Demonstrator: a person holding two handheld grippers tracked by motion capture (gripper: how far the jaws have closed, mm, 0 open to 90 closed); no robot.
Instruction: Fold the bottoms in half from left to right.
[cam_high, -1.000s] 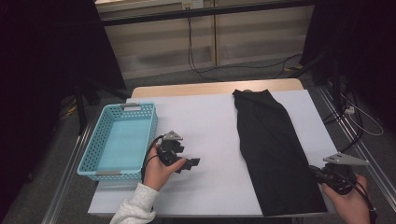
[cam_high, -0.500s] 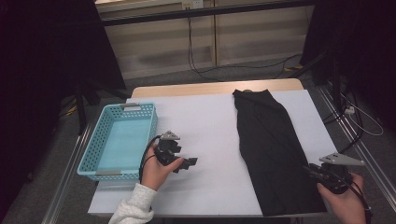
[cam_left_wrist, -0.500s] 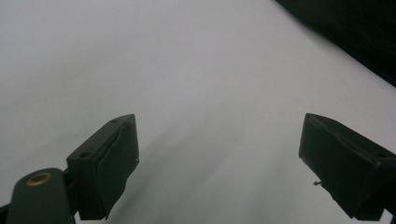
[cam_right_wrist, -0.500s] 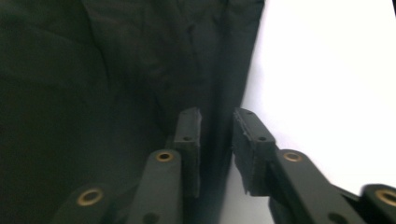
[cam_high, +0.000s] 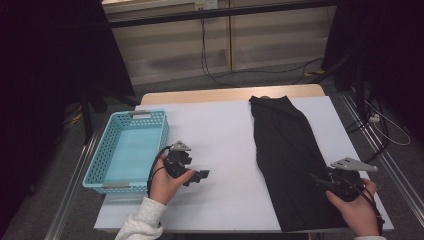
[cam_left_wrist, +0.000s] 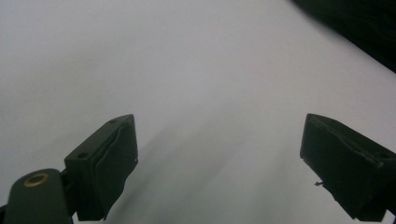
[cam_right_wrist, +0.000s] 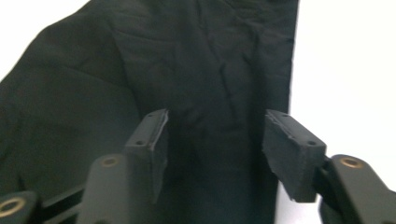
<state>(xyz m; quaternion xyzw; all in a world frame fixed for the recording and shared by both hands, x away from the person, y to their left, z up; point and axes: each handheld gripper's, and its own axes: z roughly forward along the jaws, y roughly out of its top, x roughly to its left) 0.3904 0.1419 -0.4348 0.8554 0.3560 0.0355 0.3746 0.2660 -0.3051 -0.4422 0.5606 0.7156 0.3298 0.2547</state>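
While the black garment (cam_high: 290, 160) lies flat and lengthwise on the right half of the white table (cam_high: 225, 145), the right gripper (cam_high: 320, 181) hovers over its near right corner, close to the table's front edge. Its jaws have just been opening; in the right gripper view the right gripper (cam_right_wrist: 215, 140) stands partly spread above the dark cloth (cam_right_wrist: 187, 70), pads apart, nothing pinched between them. Cloth's right edge runs just inside the right-hand pad, white table beyond it.

Left gripper (cam_high: 200, 176) sits on the bare table just right of the light-blue basket (cam_high: 107, 150), well apart from the garment. In the left gripper view the left gripper (cam_left_wrist: 219, 154) has its jaws spread wide, bare white surface between them; a dark strip of the garment (cam_left_wrist: 359, 32) shows at the top right corner.
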